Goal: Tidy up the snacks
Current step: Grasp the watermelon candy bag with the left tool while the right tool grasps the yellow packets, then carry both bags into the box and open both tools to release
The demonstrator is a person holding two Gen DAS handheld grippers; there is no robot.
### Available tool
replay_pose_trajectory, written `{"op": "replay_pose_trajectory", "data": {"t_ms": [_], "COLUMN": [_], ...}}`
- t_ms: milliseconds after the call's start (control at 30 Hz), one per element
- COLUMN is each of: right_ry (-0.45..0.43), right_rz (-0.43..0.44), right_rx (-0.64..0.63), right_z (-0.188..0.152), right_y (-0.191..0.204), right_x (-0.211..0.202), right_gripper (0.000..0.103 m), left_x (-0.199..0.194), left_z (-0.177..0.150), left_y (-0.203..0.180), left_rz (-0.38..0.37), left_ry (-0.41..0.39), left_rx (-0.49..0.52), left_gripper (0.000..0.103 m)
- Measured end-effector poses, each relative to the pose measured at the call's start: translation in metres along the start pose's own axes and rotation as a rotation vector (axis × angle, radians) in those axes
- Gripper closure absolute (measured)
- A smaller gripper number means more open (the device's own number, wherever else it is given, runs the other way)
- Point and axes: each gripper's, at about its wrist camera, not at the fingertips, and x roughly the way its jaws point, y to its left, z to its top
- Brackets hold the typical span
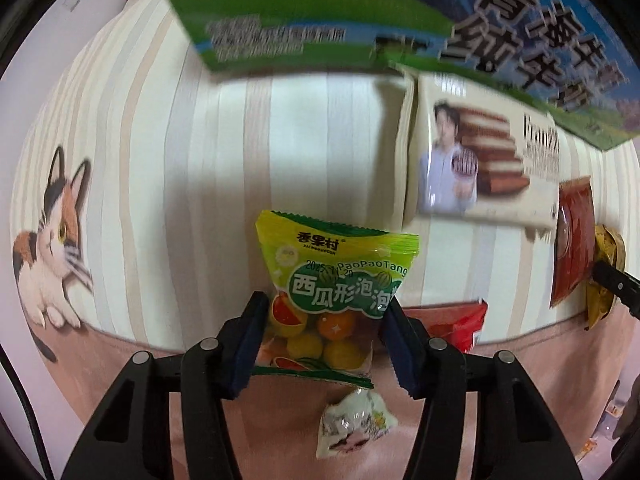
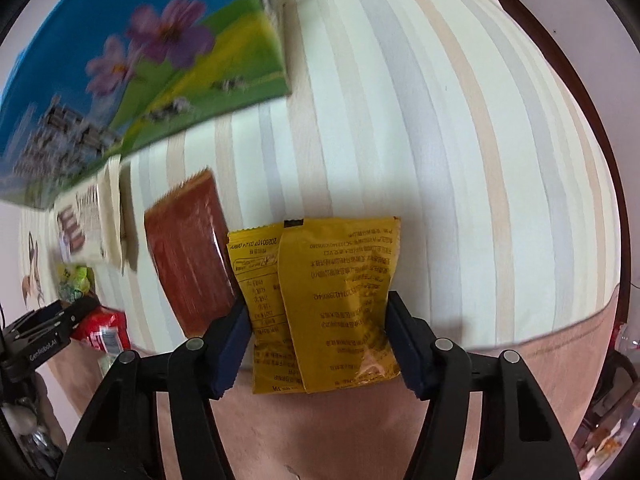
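The left hand-held gripper pinches a green candy bag between its pads, just above the striped worktop. The right hand-held gripper stands spread around two overlapping yellow packets lying beside a red packet. A wafer box sits by the milk carton.

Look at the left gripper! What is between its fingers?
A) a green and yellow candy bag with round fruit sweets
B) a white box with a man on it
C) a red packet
A: the left gripper brackets the green and yellow candy bag, with round fruit sweets showing through it.
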Motion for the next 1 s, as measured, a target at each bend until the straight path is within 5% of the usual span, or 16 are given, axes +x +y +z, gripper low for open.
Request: {"op": "replay_pose_trajectory", "data": {"t_ms": [333,667,767,1000], "right_ry": [0.069,0.085,0.083,0.082], "right_rz": [0.022,-0.015,-0.029,-0.070], "right_rx": [-0.034,-0.029,-0.038,-0.068], "right_z": [-0.055,-0.071,-0.068,-0.065], "right_y": [0.001,0.002,0.011,0.051], "right_x": [0.009,0.022,0.026,0.048], "right_gripper": [0.037,0.035,0.035,0.035], "left_x": [0.011,0.036,0.041,0.027], "left_z": [-0.046,-0.032,-0.006,-0.021], "left_y": [0.010,0.001,0.000,-0.010], "left_rz": [-0.029,-0.004,-0.005,0.010], "left_ry": [0.043,0.095,0.093,0.080], "left_rx": [0.000,0.037,0.033,0.049], "left_gripper": [0.053,0.049,0.049,0.050]}}
